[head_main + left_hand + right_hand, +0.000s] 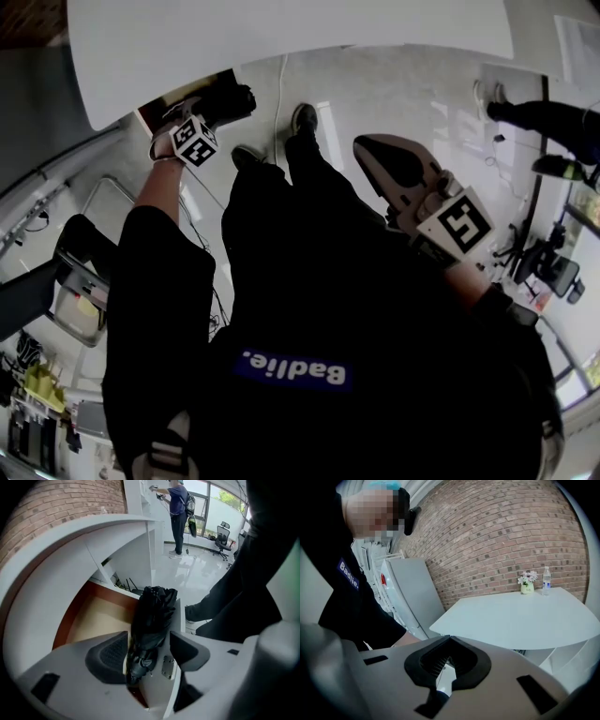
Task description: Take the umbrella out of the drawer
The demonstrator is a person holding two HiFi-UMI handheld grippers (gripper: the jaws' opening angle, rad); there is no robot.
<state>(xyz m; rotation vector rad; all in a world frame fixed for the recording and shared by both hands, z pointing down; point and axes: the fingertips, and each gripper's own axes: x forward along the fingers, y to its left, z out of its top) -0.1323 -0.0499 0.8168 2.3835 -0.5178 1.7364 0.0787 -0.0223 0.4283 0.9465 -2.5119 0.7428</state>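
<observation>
Found the left gripper pointed steeply down over the open drawer, its jaws spread well apart and clamping nothing. Saw the folded black umbrella not yet taken out, resting in the drawer and propped along the white panel at the right in the left gripper view, with its lower end between the two jaws. Noted the right-hand pad standing clear of the fabric, with a strip of white panel and a small metal plate showing in the gap. Could not tell whether the left-hand pad touched the fabric or merely sat just beside it. Made out the drawer's pale wooden floor and reddish-brown rim, pulled out from under the white table. Found the right gripper held well away from the drawer, out in front of the table, jaw tips brought together and nothing caught between the dark ribbed pads. Spotted a small pot of flowers and a clear bottle side by side at the table's far edge against the brick wall. Picked out another person standing far off by the windows, near an office chair.
</observation>
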